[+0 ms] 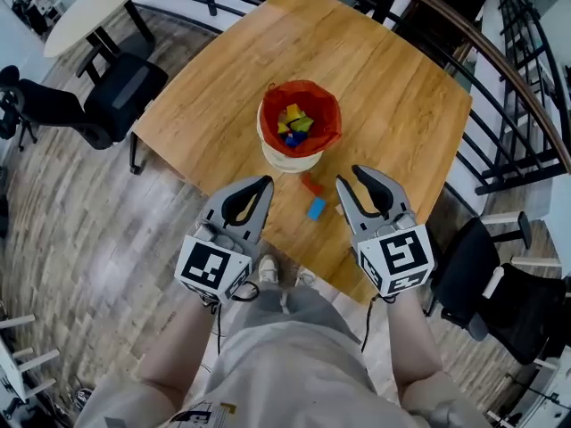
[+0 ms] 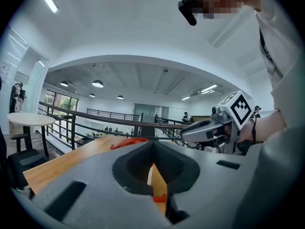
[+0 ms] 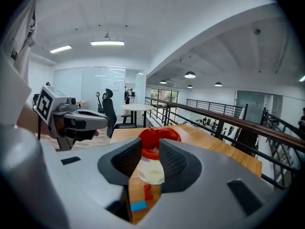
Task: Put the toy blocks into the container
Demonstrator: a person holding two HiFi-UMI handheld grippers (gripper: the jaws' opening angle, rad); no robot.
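red plastic block (image 1: 311,184) and blue plastic block (image 1: 316,208) are lying on wooden worktop (image 1: 401,96) beside red-lined white container (image 1: 290,160). Likely light, rigid, slick: aiming for flat opposite faces. right tool (image 1: 351,178) hanging part-open, empty; left tool (image 1: 265,184) closed, empty.

The wooden table (image 1: 384,87) carries a red-lined container (image 1: 290,160), a red block (image 1: 310,185) and a blue block (image 1: 316,209)
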